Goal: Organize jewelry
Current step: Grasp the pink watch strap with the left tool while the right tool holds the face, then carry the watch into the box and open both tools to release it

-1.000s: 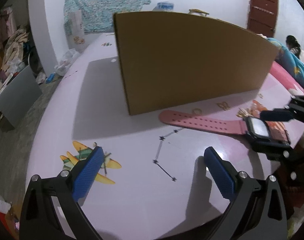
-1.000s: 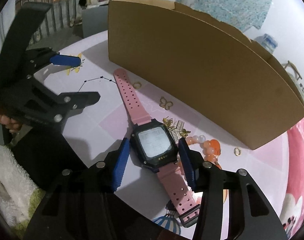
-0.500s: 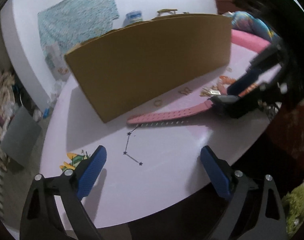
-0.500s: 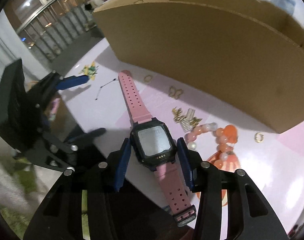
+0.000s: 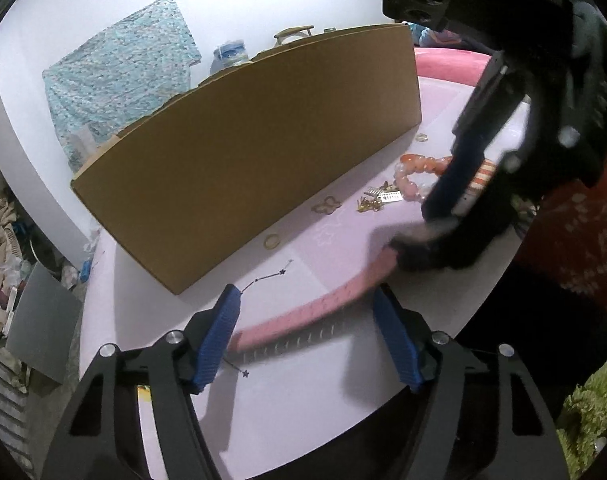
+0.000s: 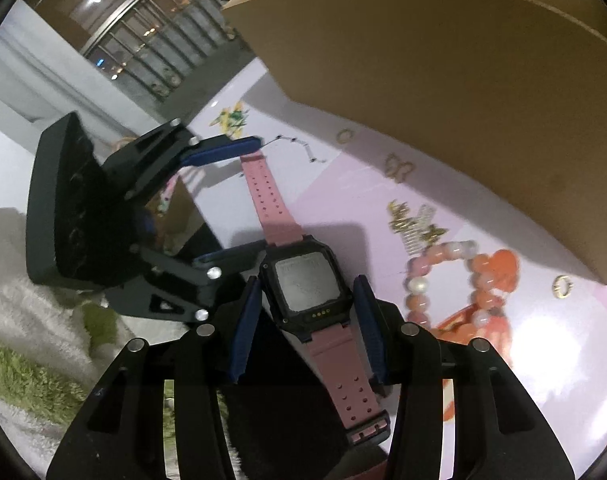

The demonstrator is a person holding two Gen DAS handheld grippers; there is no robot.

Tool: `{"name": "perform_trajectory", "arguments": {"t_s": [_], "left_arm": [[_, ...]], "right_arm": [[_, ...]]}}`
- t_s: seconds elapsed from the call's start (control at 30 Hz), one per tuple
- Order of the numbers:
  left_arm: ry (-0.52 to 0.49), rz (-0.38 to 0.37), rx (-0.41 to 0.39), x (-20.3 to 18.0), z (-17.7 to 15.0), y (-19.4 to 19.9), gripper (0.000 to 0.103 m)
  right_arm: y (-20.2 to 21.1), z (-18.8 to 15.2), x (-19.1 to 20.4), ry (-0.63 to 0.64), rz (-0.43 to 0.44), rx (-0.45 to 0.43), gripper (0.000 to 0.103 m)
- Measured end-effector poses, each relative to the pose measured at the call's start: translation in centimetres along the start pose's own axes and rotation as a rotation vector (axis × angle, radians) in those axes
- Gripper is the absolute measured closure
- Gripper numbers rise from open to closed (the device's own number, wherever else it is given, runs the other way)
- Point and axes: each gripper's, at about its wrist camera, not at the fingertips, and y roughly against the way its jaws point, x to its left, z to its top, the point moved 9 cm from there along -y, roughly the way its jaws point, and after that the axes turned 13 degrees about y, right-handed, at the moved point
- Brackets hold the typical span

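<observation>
Right gripper (image 6: 305, 320): jaws closed on the black square case of the watch (image 6: 305, 280). Left gripper (image 5: 307, 336): jaws spread wide, straddling its perforated pink rubber strap, gripping nothing.

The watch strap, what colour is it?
Pink, on the watch strap, clearest in the right wrist view.

- In the left wrist view, the watch (image 5: 303, 322) face is hidden behind the blurred right gripper (image 5: 459, 216).
- Beside the watch, part of the bead bracelet (image 5: 413, 174) is covered too.
- The box (image 6: 443, 80) top is cut off.
</observation>
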Motion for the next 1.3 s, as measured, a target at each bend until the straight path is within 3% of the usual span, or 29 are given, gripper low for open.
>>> {"name": "perform_trajectory", "arguments": {"t_s": [0.13, 0.2, 0.4, 0.57, 0.7, 0.8, 0.87, 0.9, 1.0, 1.3], "left_arm": [[0.025, -0.058, 0.031, -0.5, 0.0, -0.1, 0.053], [0.058, -0.109, 0.059, -0.8, 0.1, -0.3, 0.067], [0.15, -0.183, 0.118, -0.7, 0.1, -0.4, 0.082], [0.227, -0.222, 0.157, 0.0, 0.5, -0.7, 0.084], [0.265, -0.246, 0.179, 0.5, 0.5, -0.7, 0.084], [0.269, -0.243, 0.185, 0.7, 0.5, -0.7, 0.085], [0.265, -0.235, 0.185, 0.8, 0.4, -0.6, 0.085], [0.263, -0.232, 0.185, 0.7, 0.4, -0.5, 0.085], [0.238, -0.207, 0.173, 0.5, 0.5, -0.8, 0.086], [0.149, -0.148, 0.074, -0.2, 2.6, 1.7, 0.098]], "right_arm": [[0.1, -0.5, 0.9, 0.021, -0.003, -0.016, 0.059], [0.2, -0.5, 1.0, 0.021, -0.019, -0.029, 0.059], [1.1, -1.2, 0.5, 0.013, -0.093, -0.063, 0.058], [1.2, -2.3, 0.8, 0.028, -0.204, -0.069, 0.056], [1.4, -3.4, 1.1, 0.078, -0.34, -0.047, 0.058], [1.5, -4.3, 1.2, 0.132, -0.469, -0.012, 0.07], [1.1, -4.8, 1.1, 0.156, -0.539, 0.013, 0.088], [1.0, -5.2, 1.0, 0.16, -0.568, 0.018, 0.09], [1.5, -5.5, 0.7, 0.12, -0.585, -0.029, 0.1], [6.1, -4.7, 0.4, 0.078, -0.723, -0.161, 0.101]]}}
